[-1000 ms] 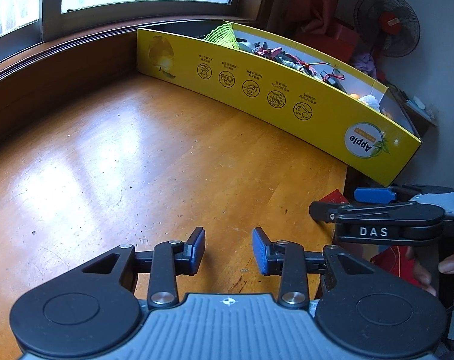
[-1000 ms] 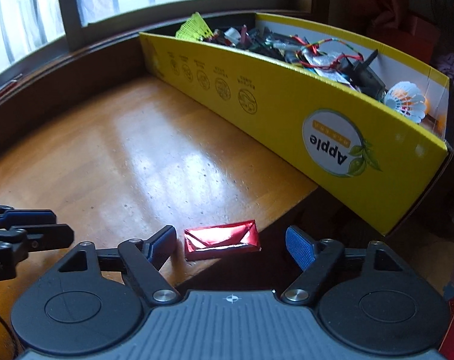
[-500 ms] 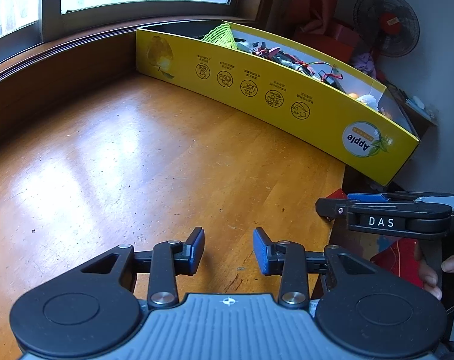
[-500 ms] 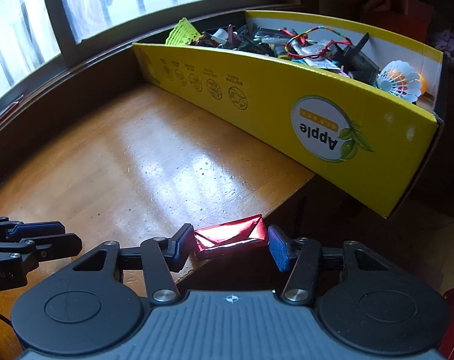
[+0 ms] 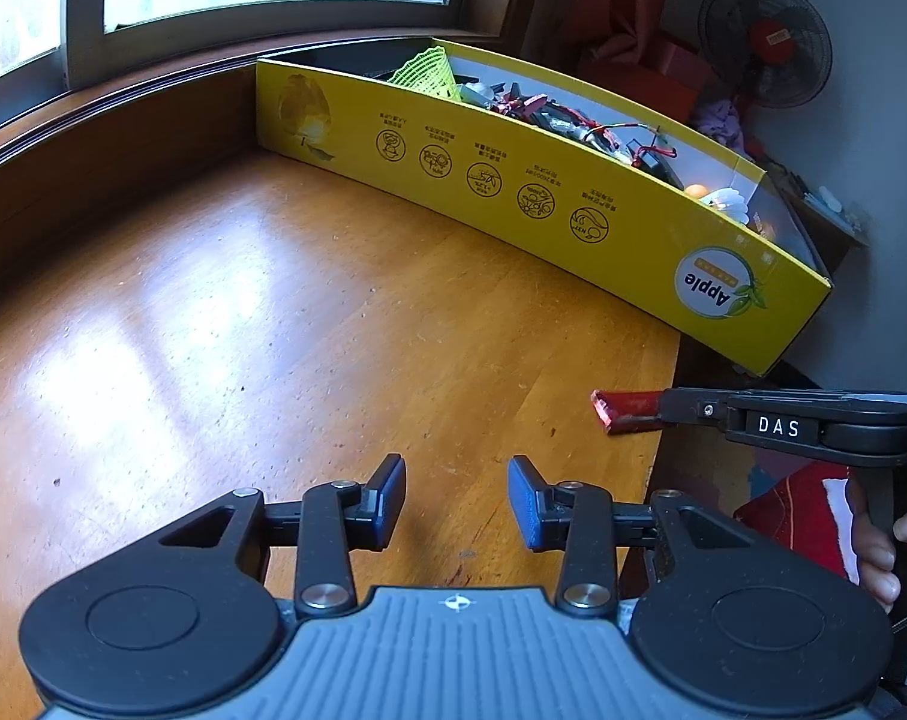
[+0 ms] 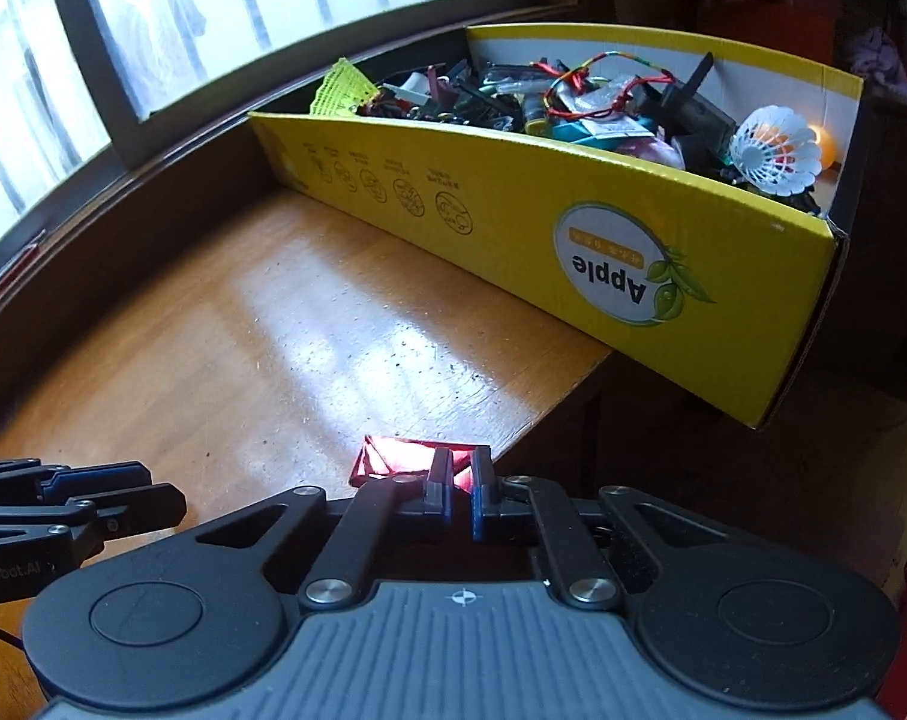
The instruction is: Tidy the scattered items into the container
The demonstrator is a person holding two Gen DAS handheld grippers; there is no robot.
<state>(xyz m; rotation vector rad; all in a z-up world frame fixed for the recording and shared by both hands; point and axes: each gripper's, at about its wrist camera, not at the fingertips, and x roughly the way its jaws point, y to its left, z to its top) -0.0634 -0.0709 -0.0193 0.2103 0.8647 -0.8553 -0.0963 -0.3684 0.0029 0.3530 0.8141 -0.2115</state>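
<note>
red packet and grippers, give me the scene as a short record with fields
right gripper: shut on the red packet, at the table's near edge
left gripper: jaws opening, nothing between them, above bare table
container: yellow box at the far side of the table, already full of small items
visible in box: white shuttlecock, green mesh piece
left on table: nothing else seen

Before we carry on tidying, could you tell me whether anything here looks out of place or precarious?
The yellow box overhangs the table edge at its right end. One red foil packet remains outside it, pinched in the right gripper.
</note>
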